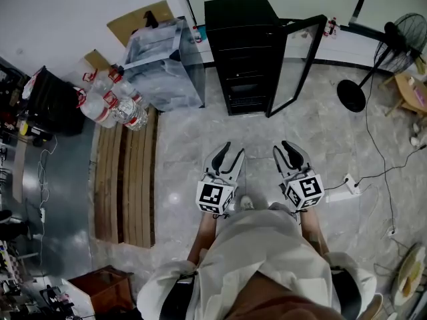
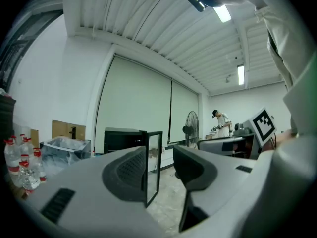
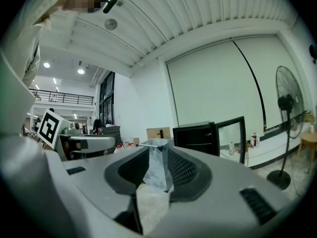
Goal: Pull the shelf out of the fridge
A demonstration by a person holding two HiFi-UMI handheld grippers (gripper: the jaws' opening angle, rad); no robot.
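The black fridge [image 1: 240, 52] stands at the far wall with its glass door [image 1: 297, 65] swung open to the right; dark shelves [image 1: 243, 85] show inside. Both grippers hang in front of the person, well short of the fridge, over the stone floor. The left gripper [image 1: 228, 153] has its jaws a little apart with nothing between them. The right gripper [image 1: 288, 151] is also slightly open and empty. In the left gripper view the fridge [image 2: 121, 139] and door [image 2: 153, 152] lie ahead beyond the left gripper [image 2: 161, 165]. In the right gripper view the fridge [image 3: 195, 138] sits right of the right gripper [image 3: 157, 167].
A clear plastic bin [image 1: 163, 65] stands left of the fridge, with water bottles [image 1: 110, 102] and a wooden pallet [image 1: 127, 179] further left. A standing fan [image 1: 357, 89] and a power strip [image 1: 347, 187] with cables lie to the right. A person [image 2: 223, 124] works far off.
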